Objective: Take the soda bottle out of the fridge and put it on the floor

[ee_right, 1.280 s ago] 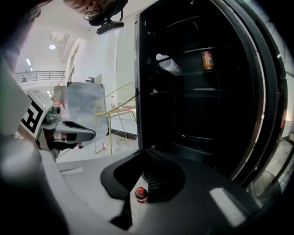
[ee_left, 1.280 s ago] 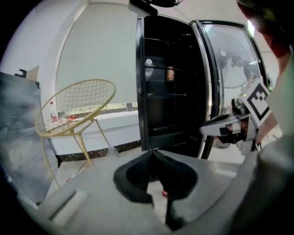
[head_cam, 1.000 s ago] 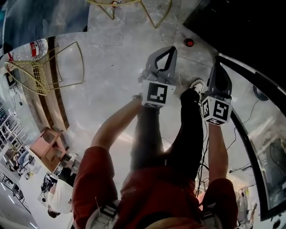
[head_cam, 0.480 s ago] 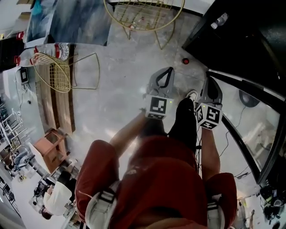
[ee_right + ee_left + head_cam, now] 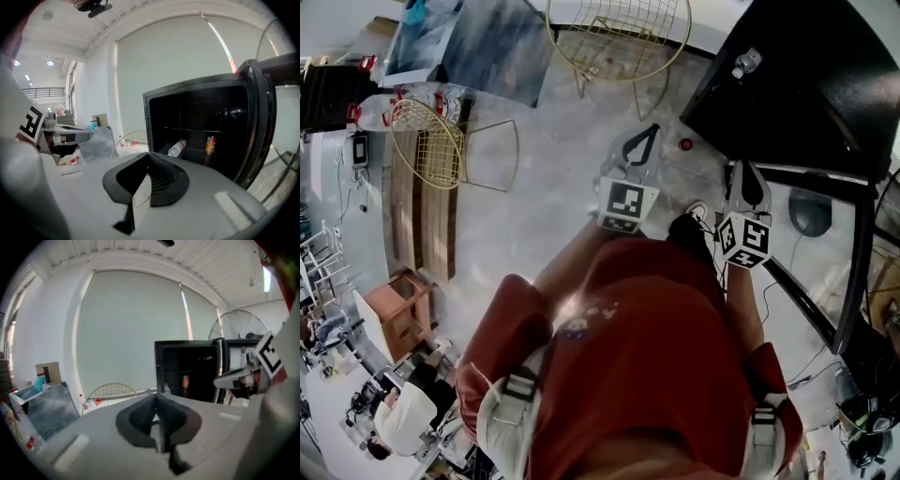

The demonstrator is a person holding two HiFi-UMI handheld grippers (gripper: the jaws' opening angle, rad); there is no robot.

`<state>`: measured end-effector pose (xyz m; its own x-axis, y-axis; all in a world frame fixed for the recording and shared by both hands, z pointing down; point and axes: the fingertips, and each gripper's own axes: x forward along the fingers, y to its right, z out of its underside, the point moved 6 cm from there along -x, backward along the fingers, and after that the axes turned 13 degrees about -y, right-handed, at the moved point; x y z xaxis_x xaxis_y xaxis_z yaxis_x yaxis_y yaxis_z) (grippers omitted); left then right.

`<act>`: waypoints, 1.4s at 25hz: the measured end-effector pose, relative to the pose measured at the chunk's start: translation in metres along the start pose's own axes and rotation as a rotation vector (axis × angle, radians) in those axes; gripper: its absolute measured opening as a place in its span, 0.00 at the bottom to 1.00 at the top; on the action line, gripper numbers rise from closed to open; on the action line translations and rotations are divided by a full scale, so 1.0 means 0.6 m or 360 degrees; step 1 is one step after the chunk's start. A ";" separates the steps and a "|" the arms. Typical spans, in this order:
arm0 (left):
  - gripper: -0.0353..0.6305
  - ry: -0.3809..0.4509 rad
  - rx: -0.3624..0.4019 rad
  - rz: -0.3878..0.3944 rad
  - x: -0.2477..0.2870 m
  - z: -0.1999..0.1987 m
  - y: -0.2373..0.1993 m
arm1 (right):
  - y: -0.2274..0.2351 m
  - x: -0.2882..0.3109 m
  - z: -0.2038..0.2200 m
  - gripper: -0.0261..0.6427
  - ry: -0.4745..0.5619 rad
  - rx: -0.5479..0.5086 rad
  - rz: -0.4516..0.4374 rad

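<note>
- Two claws in the head view, left gripper point(image 5: 648, 132) and right gripper point(image 5: 742, 169), both near the open fridge point(image 5: 797, 94) at far right, neither inside.
- Left gripper view: jaws pressed together, pinching nothing; fridge ahead, to the right.
- Right gripper view: jaws pressed together, empty; soda bottle point(image 5: 177, 148) lying on a fridge shelf, left of an orange can point(image 5: 210, 145).
- Nothing done yet, by the look of it: reach, grasp, lift-out and setting on the floor point(image 5: 544, 187) all left.

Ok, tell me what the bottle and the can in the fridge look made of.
Bottle: probably clear plastic, going by its pale see-through body and printed label. Can: likely metal with an orange printed finish, judging by its cylindrical shape.
</note>
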<state>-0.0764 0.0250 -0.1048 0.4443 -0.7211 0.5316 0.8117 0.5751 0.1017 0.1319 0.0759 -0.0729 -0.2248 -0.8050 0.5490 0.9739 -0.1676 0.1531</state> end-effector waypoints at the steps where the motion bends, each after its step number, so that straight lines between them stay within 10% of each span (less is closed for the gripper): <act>1: 0.05 0.0008 -0.0001 -0.0008 -0.011 -0.010 0.000 | 0.002 -0.010 -0.010 0.04 0.0011 -0.0015 0.0007; 35: 0.05 0.0058 -0.0083 -0.0070 -0.059 -0.063 -0.025 | 0.009 -0.059 -0.110 0.04 0.0222 -0.0039 0.0069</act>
<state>-0.0897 0.0273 -0.1567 0.4205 -0.7594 0.4965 0.8490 0.5224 0.0799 0.1474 0.0661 -0.1457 -0.1776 -0.8828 0.4349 0.9835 -0.1434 0.1107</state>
